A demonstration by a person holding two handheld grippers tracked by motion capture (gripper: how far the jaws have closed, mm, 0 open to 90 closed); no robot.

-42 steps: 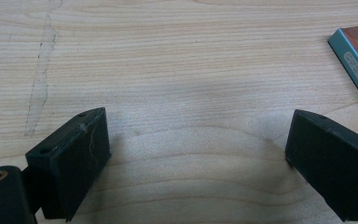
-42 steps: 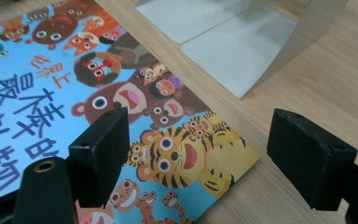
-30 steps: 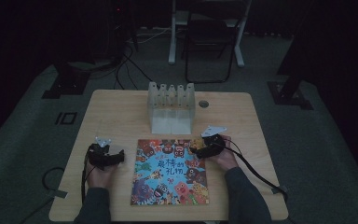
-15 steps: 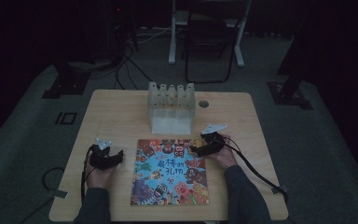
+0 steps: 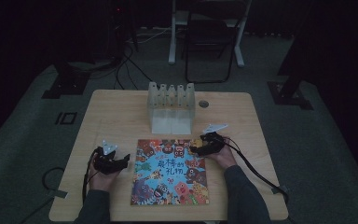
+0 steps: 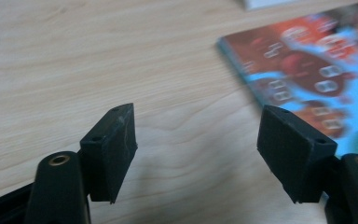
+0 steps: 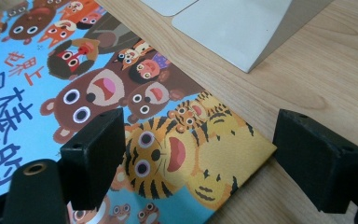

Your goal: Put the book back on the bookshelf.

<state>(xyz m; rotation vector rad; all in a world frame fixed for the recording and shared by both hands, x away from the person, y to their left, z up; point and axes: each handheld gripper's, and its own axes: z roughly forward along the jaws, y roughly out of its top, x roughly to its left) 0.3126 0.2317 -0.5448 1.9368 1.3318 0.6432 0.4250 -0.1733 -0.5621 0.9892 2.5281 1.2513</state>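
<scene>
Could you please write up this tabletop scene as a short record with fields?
surface: wooden table
main item: picture book, closed, lying flat, cover up
behind book: pale slotted rack
left claw: open, over bare wood left of the book, nothing between its jaws
right claw: open, jaws straddling the book's corner with the tiger

Book [image 5: 170, 172] before rack [image 5: 171, 107] (on table [image 5: 116, 112])

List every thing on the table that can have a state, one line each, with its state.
Picture book: closed, flat on the table, cover up.
Rack: upright, slots empty.
Left gripper: open, over bare wood beside the book.
Right gripper: open, straddling the book's corner.
</scene>
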